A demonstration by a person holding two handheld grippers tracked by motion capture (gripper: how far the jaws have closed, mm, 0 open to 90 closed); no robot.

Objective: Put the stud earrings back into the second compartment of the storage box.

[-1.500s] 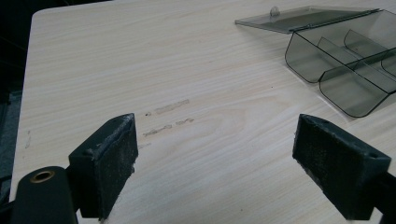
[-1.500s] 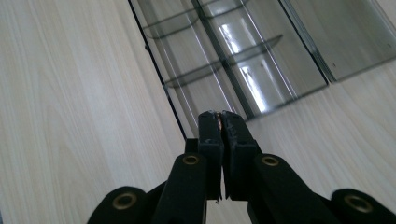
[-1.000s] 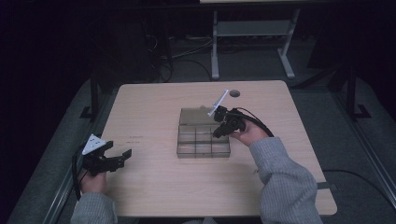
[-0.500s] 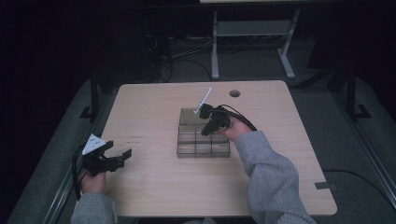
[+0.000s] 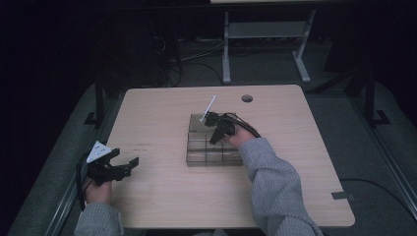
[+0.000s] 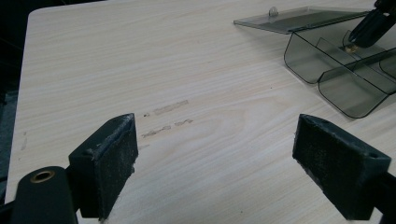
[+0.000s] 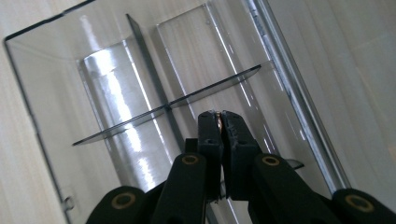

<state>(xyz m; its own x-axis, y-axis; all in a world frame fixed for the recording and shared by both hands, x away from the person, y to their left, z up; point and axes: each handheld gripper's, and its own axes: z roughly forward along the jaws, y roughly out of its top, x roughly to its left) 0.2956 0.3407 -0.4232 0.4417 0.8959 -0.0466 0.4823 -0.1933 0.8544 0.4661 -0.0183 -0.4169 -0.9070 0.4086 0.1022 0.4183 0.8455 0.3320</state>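
Note:
A smoky clear compartment box [image 5: 212,158] sits mid-table with its lid [image 5: 196,121] folded open at the far side. My right gripper [image 5: 214,140] points down into one of its far compartments. In the right gripper view its jaws [image 7: 219,116] are shut on a small brass-coloured piece [image 7: 218,121], just above the crossed dividers [image 7: 163,109]. The left gripper view shows that same tip and piece [image 6: 349,47] inside the box [image 6: 327,70], beside the lid [image 6: 299,18]. My left gripper [image 5: 125,158] rests at the table's front left, open [image 6: 224,163], nothing between its pads.
The wooden table [image 5: 162,196] has a cable hole [image 5: 247,98] near its far edge and faint scuff marks [image 6: 170,107] ahead of the left gripper. A metal stand [image 5: 265,29] and cables lie on the dark floor beyond.
My right gripper has moved left and down, from above the box's right side into its far compartments. The left gripper has stayed put.

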